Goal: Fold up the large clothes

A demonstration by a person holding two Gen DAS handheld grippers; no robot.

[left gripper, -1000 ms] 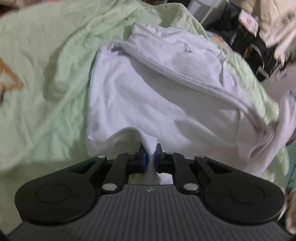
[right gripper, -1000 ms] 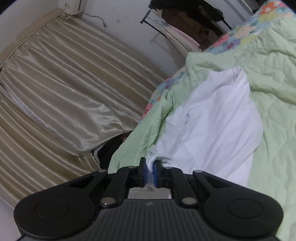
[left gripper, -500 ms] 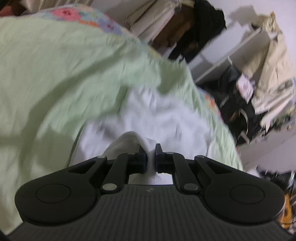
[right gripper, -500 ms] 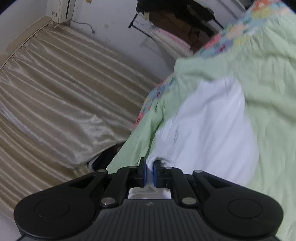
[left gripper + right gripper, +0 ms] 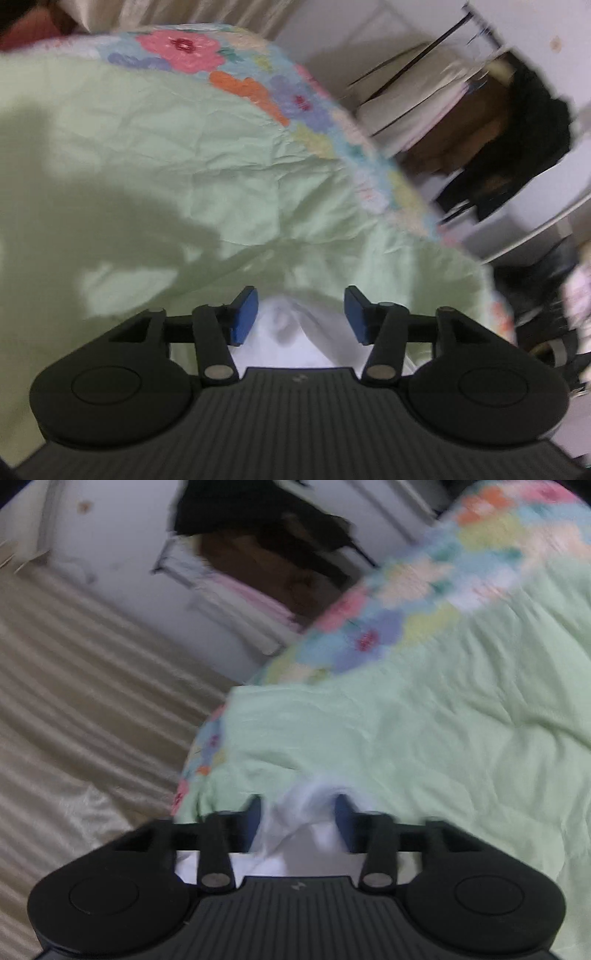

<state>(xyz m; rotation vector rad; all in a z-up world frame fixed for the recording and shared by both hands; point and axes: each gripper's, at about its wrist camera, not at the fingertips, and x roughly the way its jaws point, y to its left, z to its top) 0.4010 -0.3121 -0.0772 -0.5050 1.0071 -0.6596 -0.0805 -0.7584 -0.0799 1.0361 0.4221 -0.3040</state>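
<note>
Left wrist camera sitting behind left gripper (image 5: 299,317), looking forward and down, close over green quilt (image 5: 155,177), facing clothes rack (image 5: 480,122) at upper right. Right wrist camera sitting behind right gripper (image 5: 298,821), equally close, facing curtain (image 5: 81,709) at left. Both sharing quilt, floral border (image 5: 388,627), rack, white garment (image 5: 291,332) near fingers.

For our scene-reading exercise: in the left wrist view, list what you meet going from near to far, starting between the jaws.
White garment → green quilt → flowered border → curtain.
</note>
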